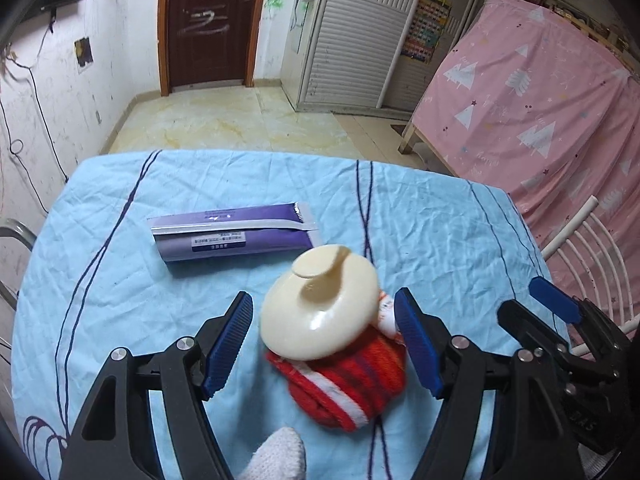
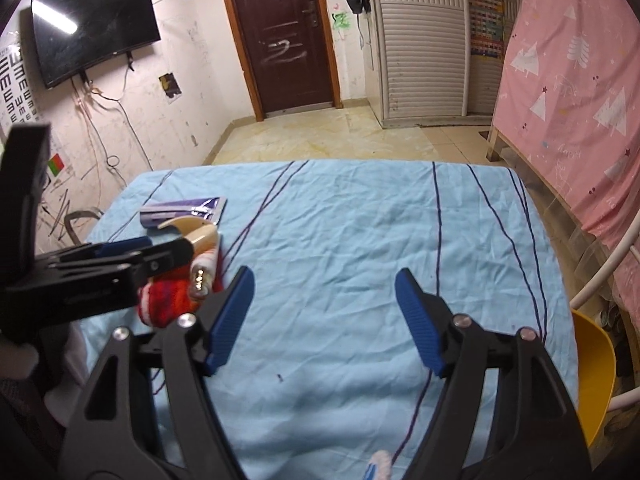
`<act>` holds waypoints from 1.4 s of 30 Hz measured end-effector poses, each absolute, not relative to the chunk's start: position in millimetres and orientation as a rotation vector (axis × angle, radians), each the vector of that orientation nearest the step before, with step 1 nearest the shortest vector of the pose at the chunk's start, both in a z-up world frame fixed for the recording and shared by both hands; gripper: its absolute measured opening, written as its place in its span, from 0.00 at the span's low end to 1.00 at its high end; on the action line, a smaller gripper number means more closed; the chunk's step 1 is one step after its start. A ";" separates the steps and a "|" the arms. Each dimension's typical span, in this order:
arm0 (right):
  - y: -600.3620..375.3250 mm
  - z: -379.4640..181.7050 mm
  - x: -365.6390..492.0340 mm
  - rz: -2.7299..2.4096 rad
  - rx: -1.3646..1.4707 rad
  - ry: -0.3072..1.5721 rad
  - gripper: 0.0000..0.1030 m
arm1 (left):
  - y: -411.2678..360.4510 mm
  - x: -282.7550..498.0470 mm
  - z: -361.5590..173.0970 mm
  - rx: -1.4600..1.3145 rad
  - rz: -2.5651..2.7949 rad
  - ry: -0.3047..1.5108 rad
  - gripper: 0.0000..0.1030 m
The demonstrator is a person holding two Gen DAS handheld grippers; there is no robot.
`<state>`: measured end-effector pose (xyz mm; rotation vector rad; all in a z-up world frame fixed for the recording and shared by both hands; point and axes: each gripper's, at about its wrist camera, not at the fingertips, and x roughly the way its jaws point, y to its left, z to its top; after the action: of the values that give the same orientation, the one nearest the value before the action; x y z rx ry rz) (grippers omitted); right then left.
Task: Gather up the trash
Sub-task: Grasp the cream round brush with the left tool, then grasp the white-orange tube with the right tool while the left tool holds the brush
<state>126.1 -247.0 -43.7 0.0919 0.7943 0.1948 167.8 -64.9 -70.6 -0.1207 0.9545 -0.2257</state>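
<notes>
We count two grippers, each with two blue ribbed pads on black plastic arms. The left gripper stands with its jaws apart around one object, a red and white knitted piece with a smooth cream dome-shaped cap on top; there is a gap on both sides, so neither pad presses it. The right gripper has its jaws apart over bare cloth, nothing between them. In the left wrist view it shows at 3 o'clock of the left one, near but apart.

The trash we can count is one flat purple and silver foil wrapper, long and rectangular with a white label. It lies on the table at 11 o'clock of the capped knitted thing, close beside it but not touching. In the right wrist view the wrapper sits at 10 o'clock, partly hidden behind the left gripper and the cream cap.

A white knitted glove tip shows at 6 o'clock between the left gripper's arms.

The table wears one wrinkled pale blue cloth with thin dark lines. Beyond it at 12 o'clock stand one dark brown door and a white slatted cabinet; a pink tree-print curtain hangs at 2 o'clock. One black screen hangs on the wall at 10 o'clock, and a yellow chair sits at 4 o'clock.
</notes>
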 end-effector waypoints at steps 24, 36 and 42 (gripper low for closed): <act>-219.3 -60.2 144.1 0.251 0.046 0.840 0.74 | -59.5 180.3 -73.7 -0.159 -0.266 0.908 0.52; -183.2 -63.4 165.2 0.287 -0.080 0.862 0.73 | -25.8 180.5 -56.8 -0.232 -0.204 0.846 0.52; -165.6 -70.6 173.3 0.298 -0.155 0.890 0.53 | -18.6 181.1 -62.1 -0.249 -0.203 0.851 0.52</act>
<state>173.3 -165.6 -70.6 -0.1551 0.8901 0.2977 181.1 -18.6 -62.1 -0.2486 0.8511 -0.2028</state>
